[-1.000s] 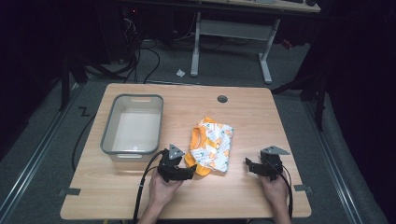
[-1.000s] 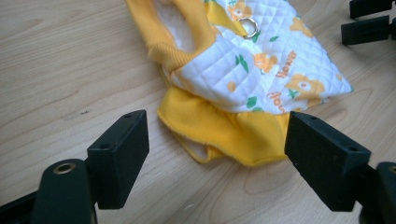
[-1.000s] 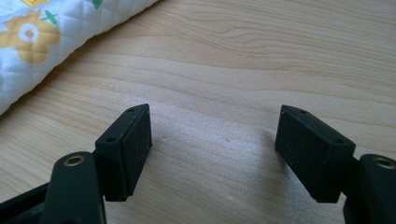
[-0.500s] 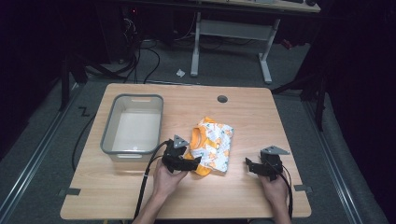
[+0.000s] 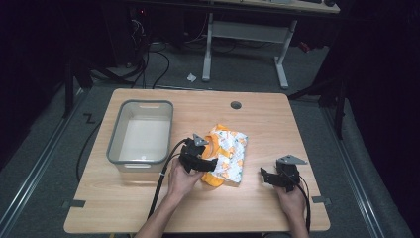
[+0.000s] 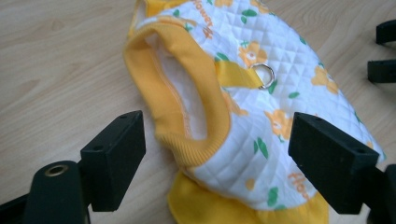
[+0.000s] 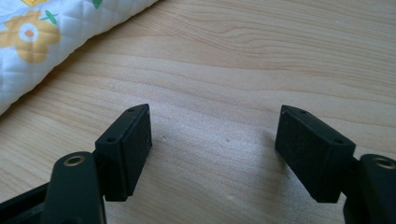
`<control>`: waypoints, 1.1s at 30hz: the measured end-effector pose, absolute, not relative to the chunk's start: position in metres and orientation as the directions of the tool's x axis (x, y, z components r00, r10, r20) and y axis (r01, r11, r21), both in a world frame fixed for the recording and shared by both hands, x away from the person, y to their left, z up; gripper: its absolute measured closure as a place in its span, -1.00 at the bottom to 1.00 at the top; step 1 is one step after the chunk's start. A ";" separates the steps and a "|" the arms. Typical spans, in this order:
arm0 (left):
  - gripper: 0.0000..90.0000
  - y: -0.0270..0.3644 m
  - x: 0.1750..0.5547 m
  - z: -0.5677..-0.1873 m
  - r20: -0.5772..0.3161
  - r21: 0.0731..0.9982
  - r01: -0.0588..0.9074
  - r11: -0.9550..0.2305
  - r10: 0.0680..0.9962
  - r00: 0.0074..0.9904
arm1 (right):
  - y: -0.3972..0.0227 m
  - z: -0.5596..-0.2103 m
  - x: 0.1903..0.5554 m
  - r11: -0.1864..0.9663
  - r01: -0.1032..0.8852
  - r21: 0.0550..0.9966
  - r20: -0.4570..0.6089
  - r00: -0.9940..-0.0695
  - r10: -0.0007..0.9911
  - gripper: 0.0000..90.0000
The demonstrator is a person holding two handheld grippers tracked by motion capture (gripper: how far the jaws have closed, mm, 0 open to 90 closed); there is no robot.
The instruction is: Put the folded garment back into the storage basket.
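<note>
Quilted yellow pet vest point(image 5: 227, 157) flat mid-table just right of the grey tub point(image 5: 141, 133), long axis slanting away, ribbed collar point(image 6: 187, 100) dead ahead between spread jaws of left gripper point(image 5: 202, 163); right gripper point(image 5: 267, 177) likewise spread, idle, farther right.

I am looking down into what appears to be a lab or recording room. A small light wooden desk with rounded corners point(image 5: 277, 124) is standing on grey carpet, with a round cable port point(image 5: 236, 105) set near its far edge. Black cables point(image 5: 148, 62) are trailing across the floor behind it, and a white metal-legged workbench point(image 5: 245, 34) is sitting in the dark beyond.
</note>
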State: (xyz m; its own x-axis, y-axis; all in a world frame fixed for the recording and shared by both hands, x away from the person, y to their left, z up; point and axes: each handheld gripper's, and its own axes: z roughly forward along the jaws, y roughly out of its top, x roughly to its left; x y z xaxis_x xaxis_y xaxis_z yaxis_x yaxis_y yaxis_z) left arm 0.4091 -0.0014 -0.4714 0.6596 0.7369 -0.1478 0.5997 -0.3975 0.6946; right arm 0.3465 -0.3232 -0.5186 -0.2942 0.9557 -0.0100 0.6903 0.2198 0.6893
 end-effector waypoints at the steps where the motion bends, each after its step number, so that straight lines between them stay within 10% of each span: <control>1: -0.57 -0.003 0.411 -0.471 -0.150 0.692 0.604 -0.397 0.739 0.657 | -0.323 -0.519 0.347 0.219 0.690 0.689 -0.010 -0.294 0.956 -0.39; 33: -0.57 -0.034 0.462 -0.513 -0.123 0.586 0.682 -0.438 0.784 0.609 | -0.323 -0.519 0.346 0.220 0.690 0.689 -0.010 -0.294 0.956 -0.39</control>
State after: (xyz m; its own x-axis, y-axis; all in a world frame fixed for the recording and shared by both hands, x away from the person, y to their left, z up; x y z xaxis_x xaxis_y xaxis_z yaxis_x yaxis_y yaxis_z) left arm 0.4617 -0.0340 -0.5125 0.6089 0.7836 -0.1232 0.6820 -0.4379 0.5857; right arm 0.3465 -0.3232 -0.5186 -0.2942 0.9557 -0.0100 0.6903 0.2198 0.6893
